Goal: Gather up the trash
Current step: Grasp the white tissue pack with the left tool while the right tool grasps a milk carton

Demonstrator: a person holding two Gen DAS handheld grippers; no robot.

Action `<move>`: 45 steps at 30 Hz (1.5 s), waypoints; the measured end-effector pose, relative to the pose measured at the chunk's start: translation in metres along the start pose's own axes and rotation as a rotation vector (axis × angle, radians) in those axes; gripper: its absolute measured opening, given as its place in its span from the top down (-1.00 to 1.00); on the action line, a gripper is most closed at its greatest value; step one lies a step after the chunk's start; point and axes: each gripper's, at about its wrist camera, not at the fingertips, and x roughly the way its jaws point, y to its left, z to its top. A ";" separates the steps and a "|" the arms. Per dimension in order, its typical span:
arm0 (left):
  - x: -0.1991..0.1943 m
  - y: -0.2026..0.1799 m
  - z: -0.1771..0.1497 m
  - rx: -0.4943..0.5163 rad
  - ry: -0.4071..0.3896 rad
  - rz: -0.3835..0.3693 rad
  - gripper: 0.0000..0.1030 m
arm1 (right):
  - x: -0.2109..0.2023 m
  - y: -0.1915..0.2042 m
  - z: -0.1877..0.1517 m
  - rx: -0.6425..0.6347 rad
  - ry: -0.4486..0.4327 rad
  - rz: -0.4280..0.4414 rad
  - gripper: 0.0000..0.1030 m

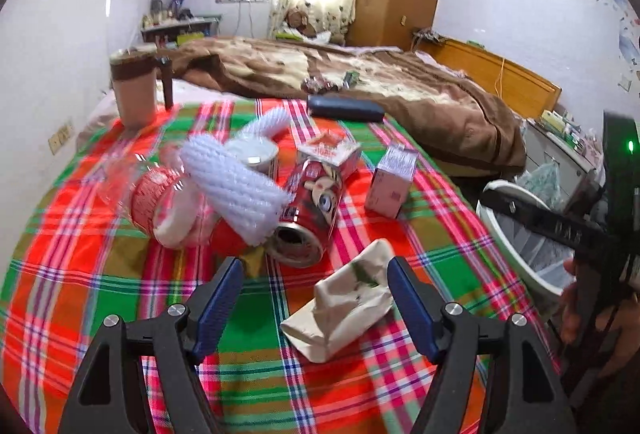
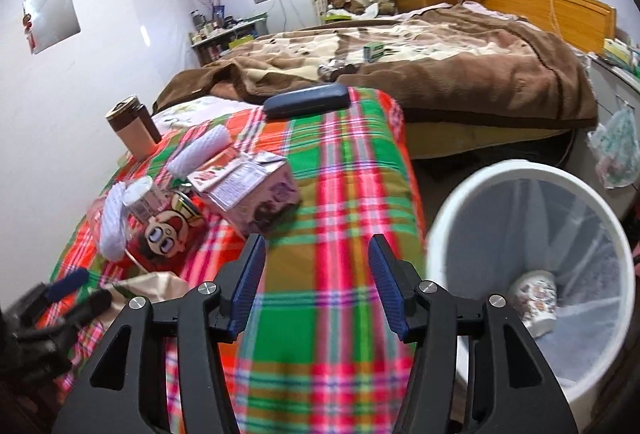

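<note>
The crumpled paper bag [image 1: 346, 304], beige with a few green marks, creased and flattened, lay on the plaid cloth [image 1: 80, 254] just ahead of the left gripper [image 1: 316, 300], partly between the blue pads [image 1: 218, 304] but pressed by neither; the jaws stood apart and held nothing. Beyond the left tips lay a red cartoon-printed can [image 1: 310, 218] on its side, mouth toward the tongs, with a white ribbed roll [image 1: 236, 186] leaning over it and a clear plastic bottle [image 1: 160, 194] with a red label further left. A pink carton [image 1: 390, 182] stood ahead and right of the tips. The right gripper [image 2: 316, 284] hung over bare cloth, jaws apart and empty; no earlier picture was to hand. The white bin [image 2: 472, 194] sat just right of its right finger, off the edge of the cloth. Only the right wrist view looked into the bin, where a patterned paper cup [image 2: 534, 304] lay tilted at the bottom; it caught only a corner of the bag, at lower left. Only the left wrist view showed the bag whole, plus a hand [image 1: 576, 308] on the other tool.
</note>
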 end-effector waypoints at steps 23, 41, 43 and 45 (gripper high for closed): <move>0.028 -0.013 -0.016 0.050 0.101 -0.134 0.50 | 0.041 0.033 0.027 -0.016 0.111 0.092 -0.18; 0.011 0.020 -0.027 -0.184 0.041 -0.025 0.60 | 0.080 0.039 0.041 0.191 0.154 0.011 -0.19; 0.013 0.020 -0.028 -0.189 0.042 -0.024 0.56 | 0.086 0.041 0.040 0.186 0.169 -0.002 -0.19; 0.013 0.019 -0.028 -0.190 0.046 -0.016 0.47 | 0.090 0.041 0.038 0.166 0.189 -0.030 -0.20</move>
